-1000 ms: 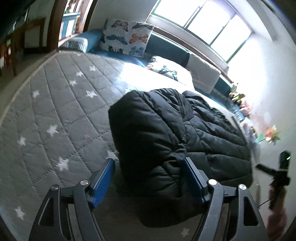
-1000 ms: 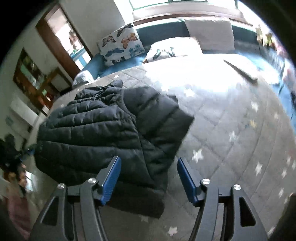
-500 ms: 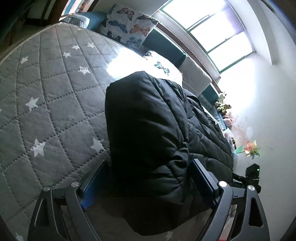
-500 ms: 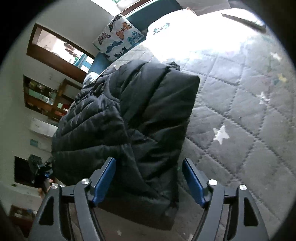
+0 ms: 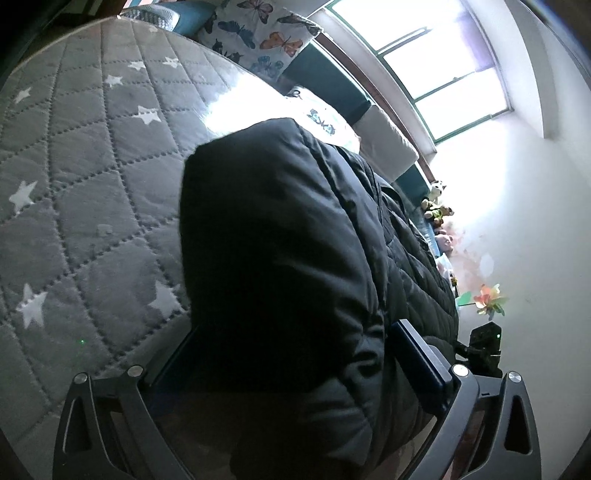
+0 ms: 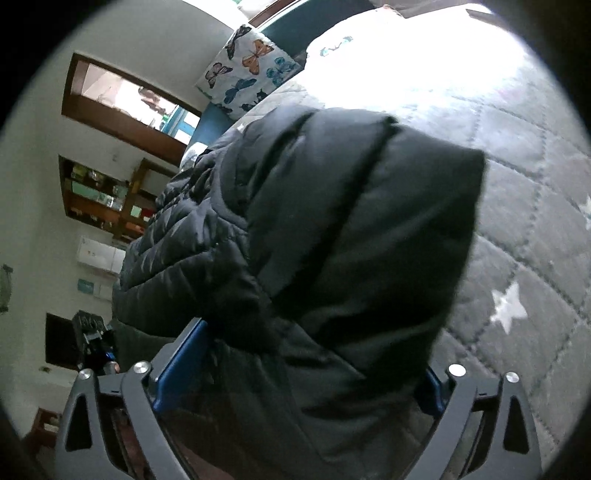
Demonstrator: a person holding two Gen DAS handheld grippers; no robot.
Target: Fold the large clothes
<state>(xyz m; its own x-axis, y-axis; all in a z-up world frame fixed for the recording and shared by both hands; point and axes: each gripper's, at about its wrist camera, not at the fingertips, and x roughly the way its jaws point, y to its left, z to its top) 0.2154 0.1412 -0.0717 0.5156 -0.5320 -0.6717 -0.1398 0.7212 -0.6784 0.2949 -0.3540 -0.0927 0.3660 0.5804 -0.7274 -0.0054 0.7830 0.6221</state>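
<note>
A black quilted puffer jacket [image 5: 280,258] lies partly folded on a grey star-patterned bed cover [image 5: 85,192]. In the left wrist view its near edge fills the space between my left gripper's [image 5: 291,362] open blue fingers [image 5: 417,358]. In the right wrist view the same jacket [image 6: 332,240] sits between my right gripper's [image 6: 306,362] open blue fingers [image 6: 184,354]. Both grippers straddle the jacket's near hem at opposite corners. The jaws stand wide and are not clamped on the fabric.
Butterfly-print pillows [image 5: 258,33] and a white cushion [image 5: 384,140] lie at the bed's far end under a bright window. Stuffed toys [image 5: 436,210] line the right side. A tripod-mounted device [image 5: 484,343] stands beside the bed. Shelves [image 6: 107,199] stand along the left wall.
Both grippers have moved forward and down onto the jacket's near edge, so the fabric now fills the space between the fingers. The jaws stayed open.
</note>
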